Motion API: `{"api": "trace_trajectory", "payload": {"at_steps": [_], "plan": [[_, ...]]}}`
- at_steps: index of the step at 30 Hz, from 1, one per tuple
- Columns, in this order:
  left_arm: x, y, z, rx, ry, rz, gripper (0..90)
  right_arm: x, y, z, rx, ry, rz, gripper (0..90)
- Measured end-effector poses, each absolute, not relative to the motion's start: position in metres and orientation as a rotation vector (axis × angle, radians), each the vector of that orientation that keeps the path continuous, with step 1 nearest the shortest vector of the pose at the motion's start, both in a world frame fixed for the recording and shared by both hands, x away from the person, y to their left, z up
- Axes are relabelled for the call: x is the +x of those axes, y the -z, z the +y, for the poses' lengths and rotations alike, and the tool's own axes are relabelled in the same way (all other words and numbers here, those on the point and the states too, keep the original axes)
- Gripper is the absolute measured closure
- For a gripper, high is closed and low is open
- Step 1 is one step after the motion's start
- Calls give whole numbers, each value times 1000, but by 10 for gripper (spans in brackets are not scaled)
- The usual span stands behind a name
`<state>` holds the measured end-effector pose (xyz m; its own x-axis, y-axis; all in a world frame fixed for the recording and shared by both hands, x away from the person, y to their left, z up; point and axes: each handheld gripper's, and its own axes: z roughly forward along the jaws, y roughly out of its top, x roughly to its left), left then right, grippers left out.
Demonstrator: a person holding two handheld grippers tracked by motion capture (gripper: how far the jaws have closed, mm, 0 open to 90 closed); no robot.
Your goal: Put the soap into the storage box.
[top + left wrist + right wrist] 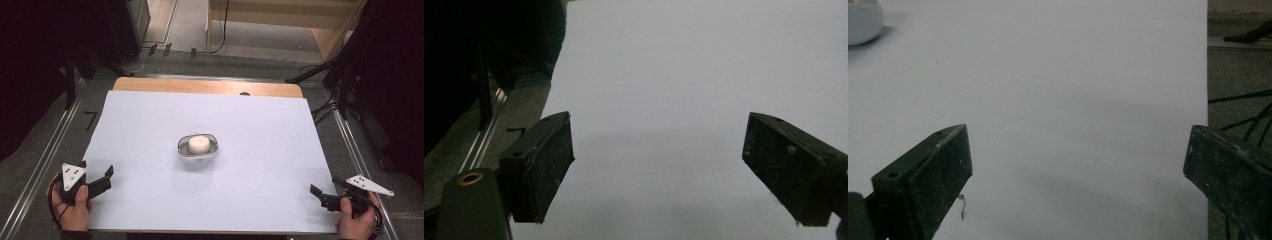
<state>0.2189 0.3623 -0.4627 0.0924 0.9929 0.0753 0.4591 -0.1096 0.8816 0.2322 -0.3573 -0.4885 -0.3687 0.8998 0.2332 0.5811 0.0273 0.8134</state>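
Observation:
A small bowl point(186, 152) with a dark rim stands in the middle of the pale sheet point(150, 130), and a white round block point(199, 144) sits in it. My left gripper point(97, 172) is held at the sheet's near left corner. In its own view the left gripper point(656, 130) is open over bare sheet. My right gripper point(327, 187) rests at the near right corner. The right gripper point(1077, 137) is open too, with nothing between its jaws. The bowl's white side point(863, 22) peeks in at the top left of the right gripper view.
The sheet covers a wooden table point(200, 86) with metal rails point(50, 150) along both sides. Black stands and cables point(330, 100) crowd the floor at the right and back. The sheet's right edge point(1207, 75) lies close to my right gripper.

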Motion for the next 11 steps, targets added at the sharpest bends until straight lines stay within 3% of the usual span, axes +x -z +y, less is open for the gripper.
{"api": "trace_trajectory", "payload": {"at_steps": [11], "plan": [[220, 463, 362, 1673, -947, 1452, 136, 235, 490, -356, 1510, -1262, 1989, 0]]}}
